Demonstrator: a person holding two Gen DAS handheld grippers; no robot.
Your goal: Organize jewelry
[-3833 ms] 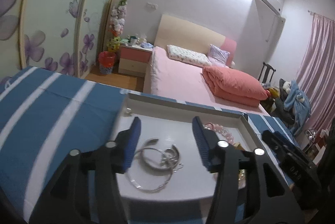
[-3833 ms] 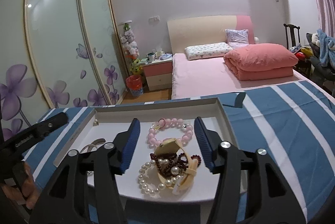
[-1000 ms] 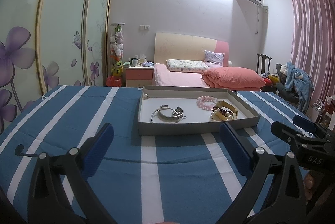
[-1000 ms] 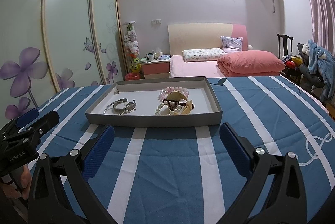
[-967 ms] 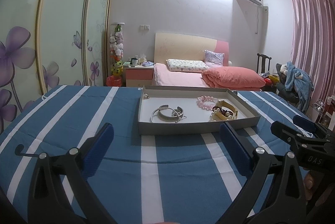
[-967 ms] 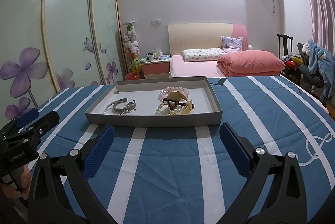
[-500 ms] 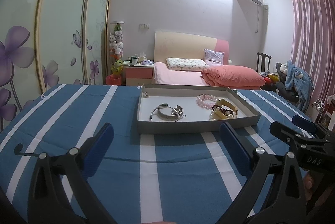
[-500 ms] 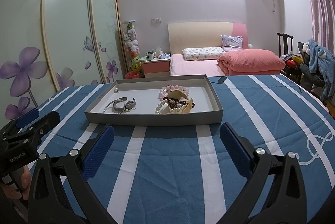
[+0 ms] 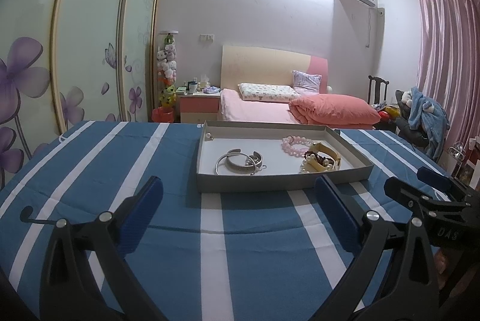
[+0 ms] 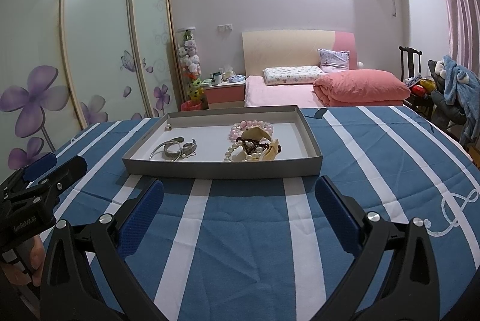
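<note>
A shallow grey tray (image 9: 282, 178) (image 10: 222, 169) sits on a blue and white striped cloth. In its left half lie silver bangles (image 9: 240, 163) (image 10: 174, 150). In its right half lie a pink bead bracelet (image 9: 292, 144) (image 10: 252, 124), a white pearl string (image 10: 232, 153) and a cream bangle with dark red beads (image 9: 324, 160) (image 10: 258, 145). A small pearl earring (image 9: 209, 136) sits in the far left corner. My left gripper (image 9: 240, 207) and right gripper (image 10: 240, 204) are both open wide and empty, held back from the tray's near wall.
The striped table (image 10: 375, 159) spreads wide around the tray. The right gripper shows at the left view's right edge (image 9: 432, 201); the left gripper shows at the right view's left edge (image 10: 36, 189). A pink bed (image 10: 330, 90), wardrobe doors and a chair stand behind.
About four seconds ago both grippers were over the tray, half open around the jewelry. They have pulled back and opened wide. In the last second the views barely shift.
</note>
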